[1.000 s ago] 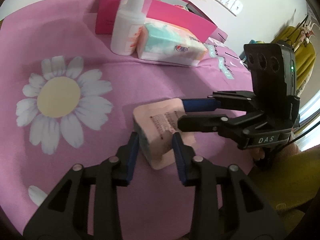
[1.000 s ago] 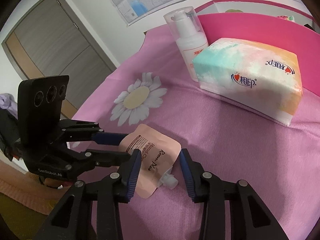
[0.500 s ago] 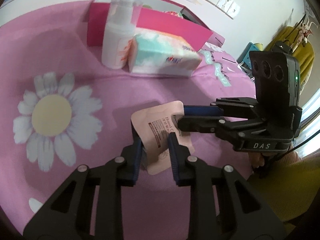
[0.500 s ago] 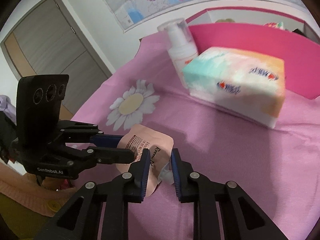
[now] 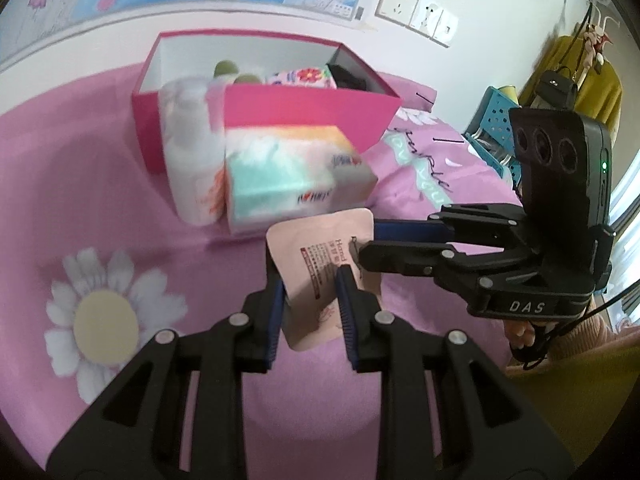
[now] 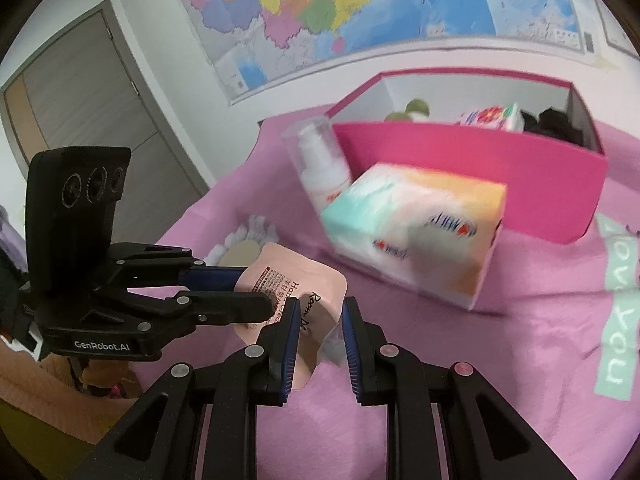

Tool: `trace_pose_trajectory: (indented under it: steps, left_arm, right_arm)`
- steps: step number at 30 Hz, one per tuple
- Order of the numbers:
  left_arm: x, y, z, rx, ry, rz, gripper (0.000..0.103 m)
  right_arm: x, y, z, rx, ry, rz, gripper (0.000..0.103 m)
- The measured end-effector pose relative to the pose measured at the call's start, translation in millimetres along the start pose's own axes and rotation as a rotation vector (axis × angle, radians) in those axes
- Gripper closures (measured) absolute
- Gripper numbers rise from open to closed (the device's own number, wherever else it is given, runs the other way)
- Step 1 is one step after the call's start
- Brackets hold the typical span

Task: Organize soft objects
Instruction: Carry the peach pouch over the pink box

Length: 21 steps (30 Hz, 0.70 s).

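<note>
Peach refill pouch (image 5: 320, 264) lifted above pink bed (image 5: 120, 208), pinched between closed left gripper (image 5: 310, 304) and closed right gripper (image 6: 320, 328).

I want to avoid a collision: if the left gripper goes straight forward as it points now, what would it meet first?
Probably the tissue pack, just beyond the pink pouch the left gripper holds with the right gripper; the pink box lies behind. Depth is uncertain.
</note>
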State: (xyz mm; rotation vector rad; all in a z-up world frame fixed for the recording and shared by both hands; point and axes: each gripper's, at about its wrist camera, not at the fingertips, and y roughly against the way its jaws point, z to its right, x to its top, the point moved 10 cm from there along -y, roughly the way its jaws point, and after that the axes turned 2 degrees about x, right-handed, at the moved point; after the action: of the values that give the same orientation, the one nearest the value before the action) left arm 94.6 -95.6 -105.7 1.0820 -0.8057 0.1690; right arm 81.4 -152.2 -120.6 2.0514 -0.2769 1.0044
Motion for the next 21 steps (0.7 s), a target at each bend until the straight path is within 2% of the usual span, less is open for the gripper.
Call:
trace_pose_trajectory:
  steps: [9,21]
  left_arm:
    - [27.1,-0.3,4.7,0.021,-0.029,0.029,0.075]
    - [43.6,2.5,12.3,0.033,-0.054,0.056,0.075]
  right_arm:
    - [18.2,7.1,10.1,-0.032,0.002,0.045,0.082]
    - [32.4,17.4,16.6,-0.058,0.006,0.083,0.082]
